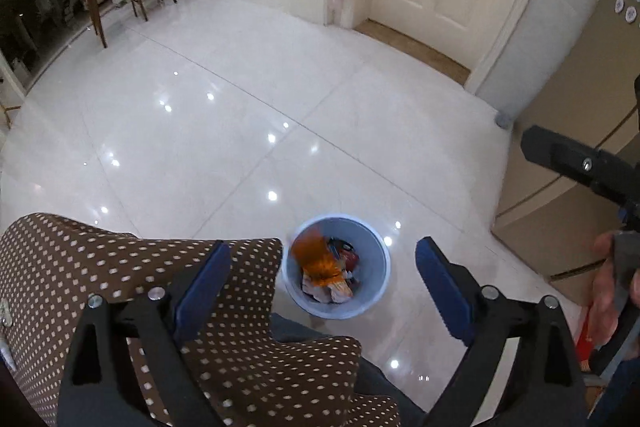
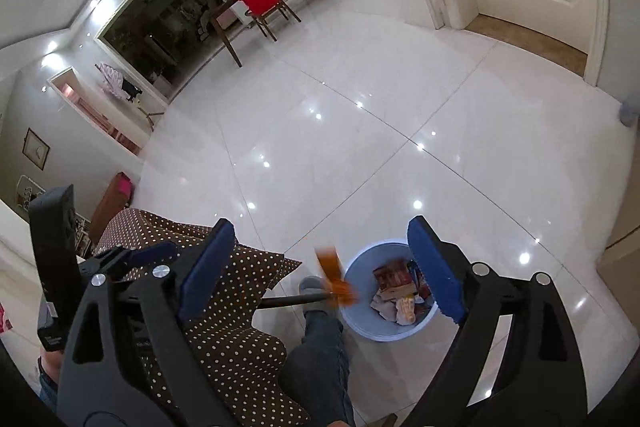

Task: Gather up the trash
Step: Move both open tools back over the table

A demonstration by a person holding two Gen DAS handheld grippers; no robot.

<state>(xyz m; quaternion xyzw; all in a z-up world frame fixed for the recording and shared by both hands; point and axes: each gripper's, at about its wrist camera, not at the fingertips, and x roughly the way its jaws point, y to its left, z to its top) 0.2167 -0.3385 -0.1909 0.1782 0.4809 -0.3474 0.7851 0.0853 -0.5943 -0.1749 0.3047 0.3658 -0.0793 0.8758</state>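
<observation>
Orange and motion-blurred, a wrapper (image 1: 320, 261) is in the air just over the pale blue bin (image 1: 374, 297), and we read it as trash just let go. In the left wrist view it sits over the bin's left side, above the packets (image 1: 344, 289) already piled inside; in the right wrist view the same wrapper (image 2: 334, 279) overlaps the near-left rim of the bin (image 2: 360, 323), so we cannot tell whether it is fully inside the opening. Left gripper (image 1: 322, 285): jaws spread wide, nothing between the blue pads. Right gripper (image 2: 320, 269): jaws also spread wide and empty, bin showing between its fingers. The bin stands on glossy white floor tiles (image 1: 248, 115), just beside a brown polka-dot cushion (image 1: 120, 267) and close to the person's leg (image 2: 320, 355) and grey slipper (image 2: 314, 289). Risks, as we judge them: the wrapper is light and near the rim, so it may clip the edge and slide out onto the floor toward the foot; the pile looks fairly high, so it could settle on top and tip over; the foot is close enough to nudge the bin. More trash is not visible on the open floor here.
</observation>
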